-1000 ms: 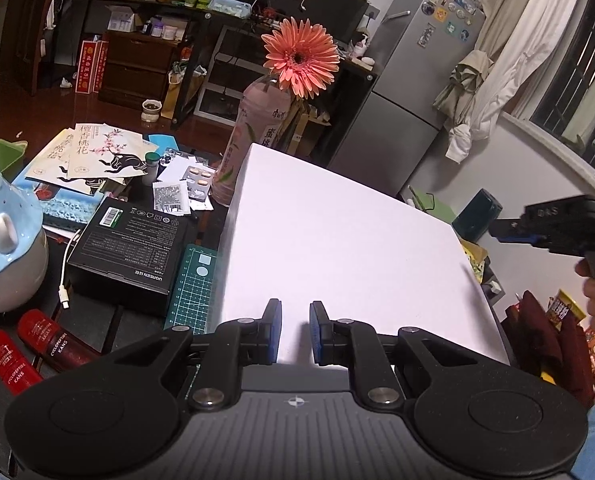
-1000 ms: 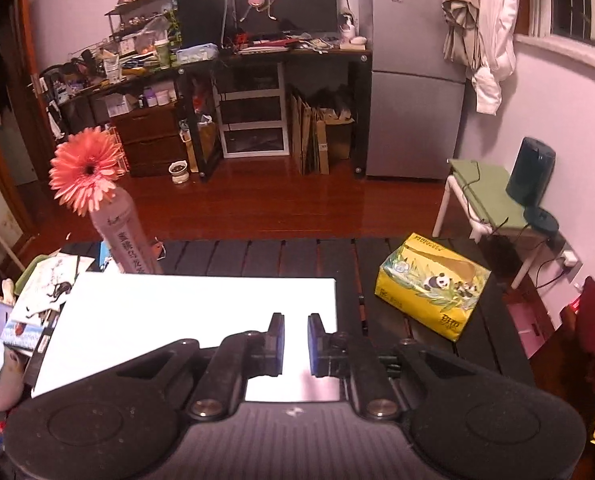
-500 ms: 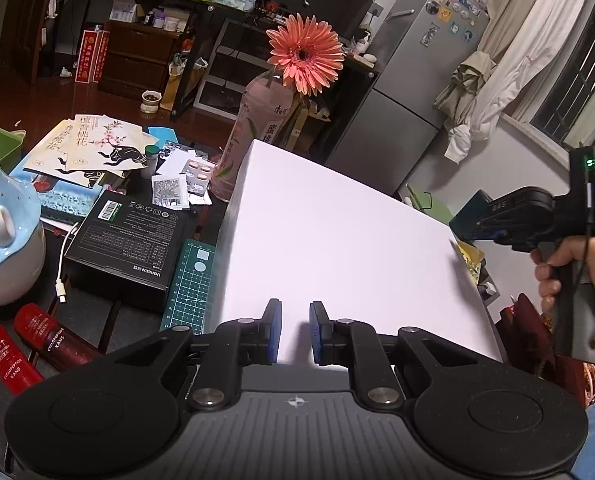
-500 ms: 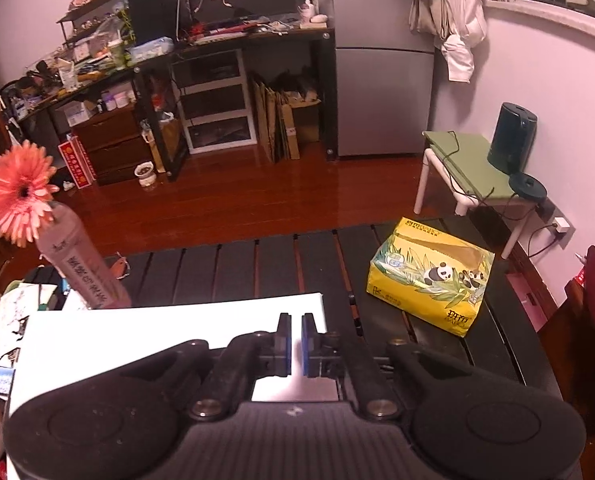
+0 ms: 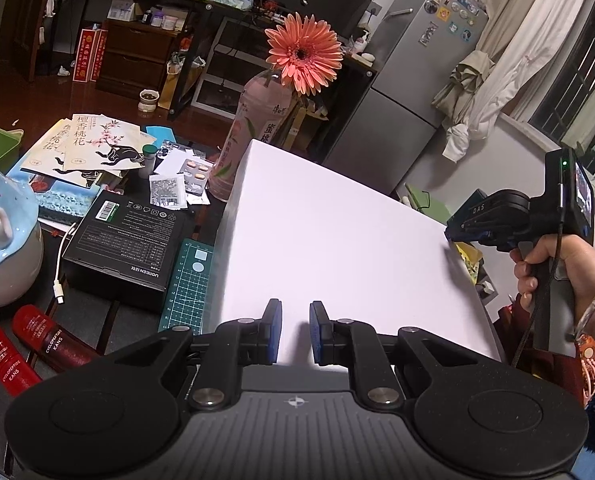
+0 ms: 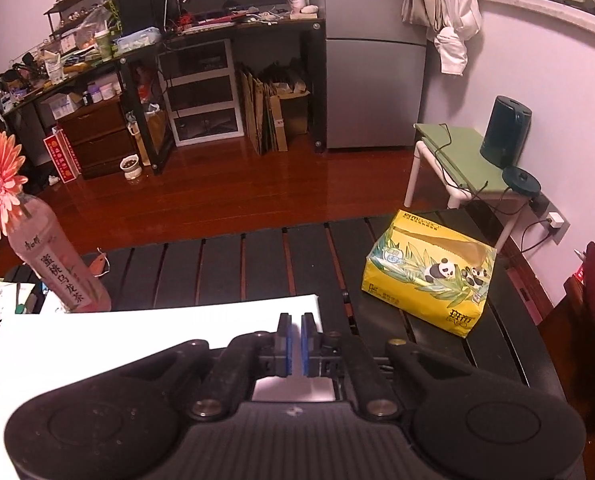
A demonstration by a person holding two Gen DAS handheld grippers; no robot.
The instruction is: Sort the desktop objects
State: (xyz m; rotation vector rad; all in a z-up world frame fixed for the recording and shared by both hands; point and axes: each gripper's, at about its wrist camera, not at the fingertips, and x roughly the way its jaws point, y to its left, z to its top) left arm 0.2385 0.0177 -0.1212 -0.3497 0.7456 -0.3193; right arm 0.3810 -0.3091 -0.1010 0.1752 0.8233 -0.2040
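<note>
A large white sheet (image 5: 337, 232) covers the middle of the dark slatted table (image 6: 257, 264). My left gripper (image 5: 295, 308) hovers over the sheet's near edge; its blue pads stand close together with a narrow gap, and only the white surface shows between them. My right gripper (image 6: 293, 320) is shut over the sheet's right end near its far corner. In the left wrist view the right gripper (image 5: 451, 236) touches the sheet's right edge, held by a hand (image 5: 557, 264). Whether either gripper pinches the sheet is not visible.
Left of the sheet lie a green cutting mat (image 5: 187, 280), a black box (image 5: 125, 236), two red tubes (image 5: 45, 340), a blue-white ceramic piece (image 5: 1, 240), papers (image 5: 89, 148) and blister packs (image 5: 195, 172). A bottle with a pink flower (image 5: 253, 140) stands behind. A yellow tissue pack (image 6: 429, 276) sits at right.
The right gripper has come in from the right and down to the sheet's right edge, and its jaws have closed. The left gripper and the sheet have stayed put.
</note>
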